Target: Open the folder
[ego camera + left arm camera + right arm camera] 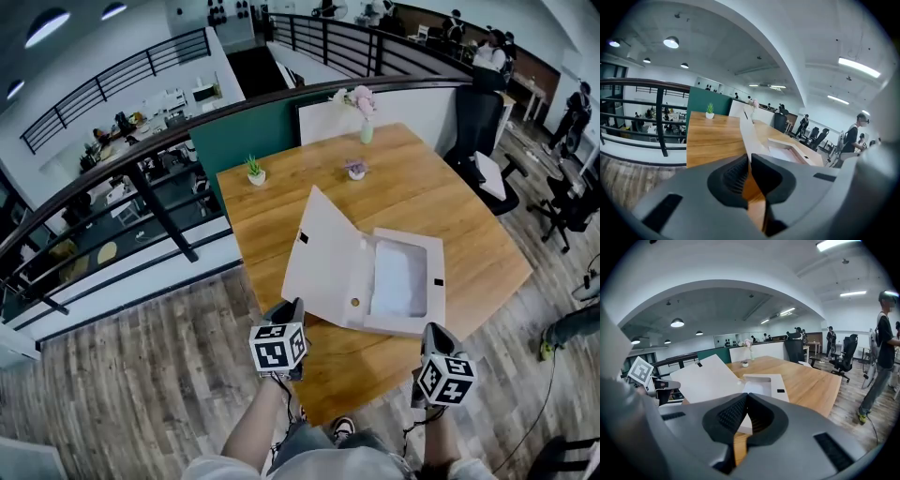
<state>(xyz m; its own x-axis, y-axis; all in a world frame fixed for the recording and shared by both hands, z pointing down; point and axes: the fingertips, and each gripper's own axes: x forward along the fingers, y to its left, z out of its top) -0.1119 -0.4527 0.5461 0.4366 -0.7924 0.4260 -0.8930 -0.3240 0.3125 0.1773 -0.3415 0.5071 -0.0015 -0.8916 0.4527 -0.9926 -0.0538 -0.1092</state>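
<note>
- Folder point(375, 277): white box type, lying open on the wooden worktop point(441, 197). Lid point(323, 258) is raised, tilted up on the folder's left side; white tray inside shows.
- Left gripper point(291, 307): just short of the folder's near-left corner, not touching it. Jaws pressed together, nothing between them.
- Right gripper point(433, 330): just short of the folder's near-right corner, apart from it. Jaws together, empty.
- Small potted plant point(255, 171): beyond the folder, to its far left.
- Flower vase point(365, 117): well beyond the folder, at the worktop's far edge.
</note>
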